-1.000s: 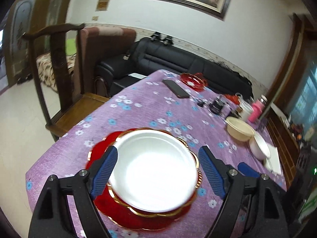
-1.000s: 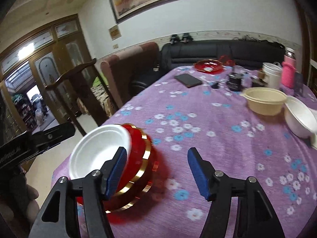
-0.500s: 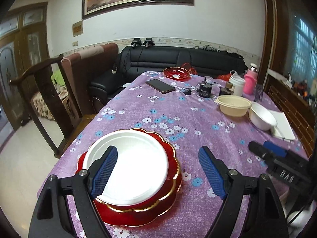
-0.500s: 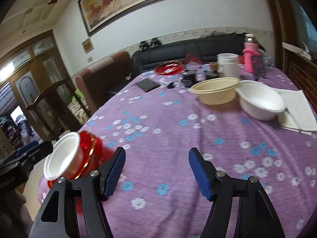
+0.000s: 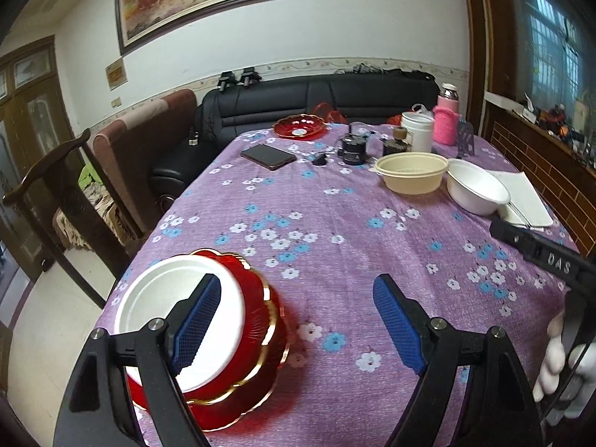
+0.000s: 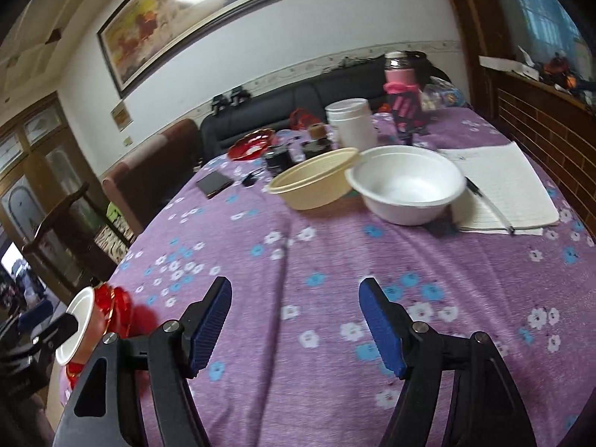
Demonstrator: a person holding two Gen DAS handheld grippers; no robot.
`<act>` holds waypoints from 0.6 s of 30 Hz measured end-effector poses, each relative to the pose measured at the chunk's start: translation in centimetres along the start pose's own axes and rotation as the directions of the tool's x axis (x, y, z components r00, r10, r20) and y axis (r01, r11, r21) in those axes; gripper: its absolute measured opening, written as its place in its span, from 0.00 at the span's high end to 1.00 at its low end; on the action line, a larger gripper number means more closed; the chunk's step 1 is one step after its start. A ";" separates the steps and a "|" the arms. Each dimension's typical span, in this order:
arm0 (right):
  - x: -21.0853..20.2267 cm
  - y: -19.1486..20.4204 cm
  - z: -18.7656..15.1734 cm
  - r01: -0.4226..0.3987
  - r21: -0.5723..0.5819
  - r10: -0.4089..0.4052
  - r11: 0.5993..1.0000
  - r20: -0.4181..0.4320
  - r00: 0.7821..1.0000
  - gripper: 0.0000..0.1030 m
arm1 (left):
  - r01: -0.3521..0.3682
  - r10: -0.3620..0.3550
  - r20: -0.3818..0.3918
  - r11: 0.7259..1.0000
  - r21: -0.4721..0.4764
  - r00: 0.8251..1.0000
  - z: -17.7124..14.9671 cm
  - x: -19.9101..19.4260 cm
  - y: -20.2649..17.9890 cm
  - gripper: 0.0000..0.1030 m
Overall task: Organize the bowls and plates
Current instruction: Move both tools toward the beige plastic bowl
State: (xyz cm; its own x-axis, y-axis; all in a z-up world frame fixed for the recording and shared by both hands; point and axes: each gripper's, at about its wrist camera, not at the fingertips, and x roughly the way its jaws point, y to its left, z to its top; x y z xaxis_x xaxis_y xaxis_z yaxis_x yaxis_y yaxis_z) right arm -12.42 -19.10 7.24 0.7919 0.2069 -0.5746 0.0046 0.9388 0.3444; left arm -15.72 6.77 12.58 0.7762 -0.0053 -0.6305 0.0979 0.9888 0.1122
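A white plate (image 5: 164,298) lies on a red gold-rimmed plate (image 5: 257,350) at the near left corner of the table; both also show in the right wrist view (image 6: 80,320). A beige bowl (image 5: 411,173) and a white bowl (image 5: 476,190) stand side by side at the far right, also in the right wrist view, beige (image 6: 313,182) and white (image 6: 406,186). My left gripper (image 5: 298,320) is open and empty, its left finger over the white plate. My right gripper (image 6: 296,322) is open and empty above bare cloth, facing the bowls.
A small red dish (image 5: 300,126), a phone (image 5: 268,156), a white jar (image 5: 417,130), a pink bottle (image 5: 449,121) and dark small items stand at the far end. A notebook with a pen (image 6: 499,190) lies right of the white bowl. A wooden chair (image 5: 56,193) stands left.
Both grippers have swung right, away from the stacked plates and towards the bowls. The right gripper has come much nearer to the two bowls. Both stay open.
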 end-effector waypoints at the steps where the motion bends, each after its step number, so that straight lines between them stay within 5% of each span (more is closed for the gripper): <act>1: 0.1 -0.5 0.1 0.006 0.011 -0.006 1.000 0.000 1.000 0.27 | 0.008 -0.007 -0.006 1.000 0.005 1.000 0.0 0.2 -0.4 0.19; 11: 1.0 -6.8 3.1 0.086 0.148 -0.089 0.985 0.013 0.996 0.27 | 0.137 -0.136 -0.099 0.991 -0.002 0.986 0.8 3.1 -2.9 0.19; 18: 2.9 -9.8 7.9 0.097 0.271 -0.118 0.958 0.060 0.991 0.27 | 0.230 -0.246 -0.142 0.966 -0.118 0.959 6.5 7.3 -3.6 0.19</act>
State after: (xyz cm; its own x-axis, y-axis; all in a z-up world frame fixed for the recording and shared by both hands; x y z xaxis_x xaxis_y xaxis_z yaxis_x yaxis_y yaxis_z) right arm -5.36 -29.88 8.02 0.8208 0.0784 -0.5658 0.2467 0.8448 0.4748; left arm -6.39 2.25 12.60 0.6318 -0.2267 -0.7412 0.1993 0.9716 -0.1273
